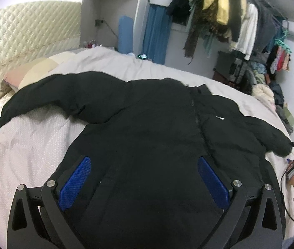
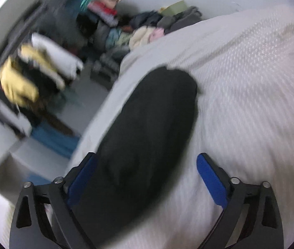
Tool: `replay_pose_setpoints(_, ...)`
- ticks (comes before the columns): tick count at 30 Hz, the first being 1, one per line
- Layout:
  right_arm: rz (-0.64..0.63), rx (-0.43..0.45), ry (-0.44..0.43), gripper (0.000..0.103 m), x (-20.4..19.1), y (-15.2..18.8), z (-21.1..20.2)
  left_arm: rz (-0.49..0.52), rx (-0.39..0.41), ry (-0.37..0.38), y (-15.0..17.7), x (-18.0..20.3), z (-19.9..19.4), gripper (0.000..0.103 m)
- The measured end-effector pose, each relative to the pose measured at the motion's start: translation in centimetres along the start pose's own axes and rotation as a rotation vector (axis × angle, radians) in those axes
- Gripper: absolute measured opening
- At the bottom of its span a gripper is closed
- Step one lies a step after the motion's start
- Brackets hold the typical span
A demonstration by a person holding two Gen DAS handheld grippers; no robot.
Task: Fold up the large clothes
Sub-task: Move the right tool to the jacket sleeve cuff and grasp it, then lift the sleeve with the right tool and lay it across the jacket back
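We see the large black padded jacket (image 1: 147, 124) lying spread flat, front up, on the pale grey textured bedspread (image 1: 33, 145) of the bed, with both sleeves reaching out to the sides, so we judge the folding has barely begun: no sleeve is turned in and the body is not doubled over. Our left gripper (image 1: 144, 182) hangs above the jacket's lower hem with its blue-padded jaws spread wide, nothing pinched between them. Our right gripper (image 2: 147, 178) also has its jaws released and wide apart; the jacket's right sleeve (image 2: 147, 124) lies on the bedspread ahead of it and runs in between the jaws, but the pads do not press it, though this view is blurred. What is left, we reckon, is nearly everything: bringing each sleeve across the chest, then folding the body.
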State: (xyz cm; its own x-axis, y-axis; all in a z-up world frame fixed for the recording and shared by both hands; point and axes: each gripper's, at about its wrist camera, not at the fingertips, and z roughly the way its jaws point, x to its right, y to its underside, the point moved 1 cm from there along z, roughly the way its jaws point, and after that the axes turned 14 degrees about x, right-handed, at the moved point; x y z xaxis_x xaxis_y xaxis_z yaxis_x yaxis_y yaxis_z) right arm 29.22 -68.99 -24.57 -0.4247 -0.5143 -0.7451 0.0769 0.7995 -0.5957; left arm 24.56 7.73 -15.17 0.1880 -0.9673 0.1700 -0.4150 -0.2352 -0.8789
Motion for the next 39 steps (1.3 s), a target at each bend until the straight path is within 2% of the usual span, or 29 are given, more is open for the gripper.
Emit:
replay_pose_setpoints(8,-0.066,0.067,-0.023,0.087,0.5,-2.1,4.1,0.054,-0.039,-0.042,0.7,2.3,3.8,0.103)
replay_pose_setpoints(12,-0.098,0.022,-0.021,0.082,-0.4,-2.1,6.6,0.084,-0.067,-0.047,1.4,3.0,4.8,0.103)
replay_pose_setpoints(13,-0.103,0.009,-0.032,0.075,-0.6,-2.1,6.7,0.089,-0.072,-0.052,1.5,3.1,5.0,0.103)
replay_pose_setpoints(14,-0.103,0.000,-0.043,0.060,-0.8,-2.2,6.7,0.090,-0.076,-0.054,1.5,3.2,5.2,0.103)
replay_pose_setpoints(15,-0.099,-0.002,-0.043,0.052,-0.8,-2.2,6.4,0.093,-0.077,-0.057,1.5,3.2,5.2,0.103)
replay_pose_setpoints(17,-0.113,0.011,-0.023,0.026,-1.2,-2.8,5.2,0.108,-0.072,-0.066,1.6,3.4,5.0,0.103)
replay_pose_setpoints(20,-0.146,0.047,-0.016,0.012,-2.7,-4.1,3.0,0.134,-0.052,-0.075,1.5,3.3,4.2,0.103)
replay_pose_setpoints(25,-0.217,0.062,-0.046,0.006,-6.1,-6.4,-1.1,0.157,-0.030,-0.076,1.5,3.2,2.6,0.103)
replay_pose_setpoints(31,-0.293,0.100,-0.050,0.004,-9.0,-8.4,-7.4,0.148,0.003,-0.036,1.2,2.8,0.0,0.103)
replay_pose_setpoints(36,-0.331,0.135,-0.073,0.004,-13.1,-9.4,-10.9,0.151,0.038,-0.011,1.0,2.6,-1.8,0.103)
replay_pose_setpoints(39,-0.367,0.147,-0.126,0.004,-16.5,-9.6,-12.9,0.140,0.036,0.002,0.8,2.4,-2.2,0.103)
